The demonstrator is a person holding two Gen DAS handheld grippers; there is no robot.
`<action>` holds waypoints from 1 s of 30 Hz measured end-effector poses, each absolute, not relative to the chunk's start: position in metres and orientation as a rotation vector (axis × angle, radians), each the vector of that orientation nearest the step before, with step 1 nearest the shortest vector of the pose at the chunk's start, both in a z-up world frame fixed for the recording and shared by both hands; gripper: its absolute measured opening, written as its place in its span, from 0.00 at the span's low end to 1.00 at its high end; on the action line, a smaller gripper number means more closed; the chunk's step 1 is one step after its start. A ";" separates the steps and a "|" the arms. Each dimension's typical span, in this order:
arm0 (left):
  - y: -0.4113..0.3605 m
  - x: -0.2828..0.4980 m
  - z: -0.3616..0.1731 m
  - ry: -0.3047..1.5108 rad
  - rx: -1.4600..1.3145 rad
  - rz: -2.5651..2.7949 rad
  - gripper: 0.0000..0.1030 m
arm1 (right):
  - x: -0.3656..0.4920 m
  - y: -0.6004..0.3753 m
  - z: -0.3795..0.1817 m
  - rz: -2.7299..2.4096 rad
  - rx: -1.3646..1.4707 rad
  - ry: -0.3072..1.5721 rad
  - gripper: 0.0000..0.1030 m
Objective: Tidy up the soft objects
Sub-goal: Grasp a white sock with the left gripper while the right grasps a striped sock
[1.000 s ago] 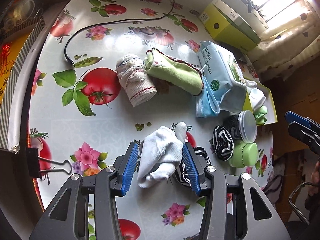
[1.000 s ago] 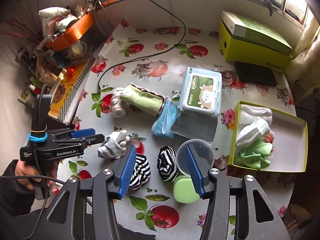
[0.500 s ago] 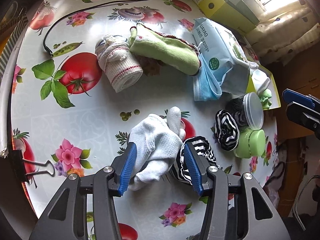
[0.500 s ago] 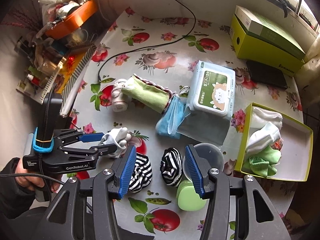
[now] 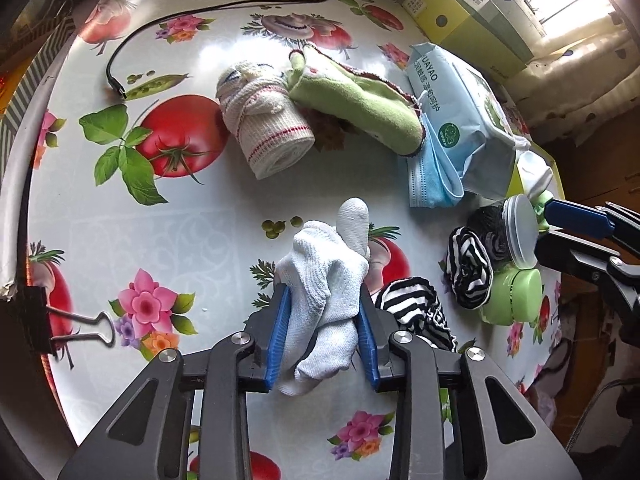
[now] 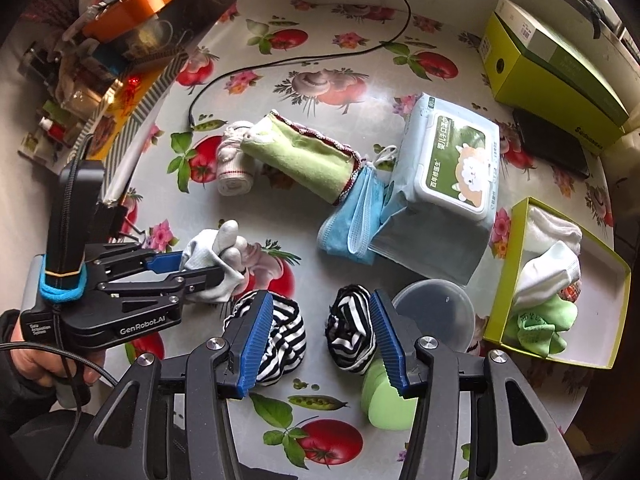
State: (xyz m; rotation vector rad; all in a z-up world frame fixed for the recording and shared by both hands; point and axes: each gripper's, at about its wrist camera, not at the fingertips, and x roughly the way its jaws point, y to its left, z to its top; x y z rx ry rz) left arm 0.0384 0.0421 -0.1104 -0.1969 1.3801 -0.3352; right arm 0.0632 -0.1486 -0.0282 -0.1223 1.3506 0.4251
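Now left gripper point(image 5: 323, 320) clamped on white sock point(image 5: 326, 280), likely off worktop point(image 5: 200, 208); right gripper point(image 6: 320, 336) apart, box point(image 6: 504, 280) at 3 o'clock.

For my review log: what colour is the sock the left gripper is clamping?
White. The sock, pinched in the left gripper, shows best in the left wrist view.

Black left gripper point(image 6: 208, 266), blue ribbed pads point(image 5: 277, 336), silver screws, "GenRobot.AI" lettering.
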 end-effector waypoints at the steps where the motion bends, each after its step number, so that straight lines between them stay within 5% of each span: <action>1: 0.045 0.039 -0.108 1.374 -0.202 -0.329 0.32 | 0.068 -0.147 -0.030 0.422 -0.118 1.354 0.45; 6: 0.067 0.042 -0.102 1.355 -0.237 -0.304 0.32 | 0.087 -0.133 -0.039 0.424 -0.108 1.365 0.36; 23: 0.102 0.049 -0.098 1.318 -0.316 -0.267 0.32 | 0.063 -0.106 -0.082 0.568 -0.137 1.568 0.36; 30: 0.103 0.048 -0.098 1.323 -0.312 -0.269 0.32 | 0.040 -0.107 -0.104 0.573 -0.168 1.650 0.53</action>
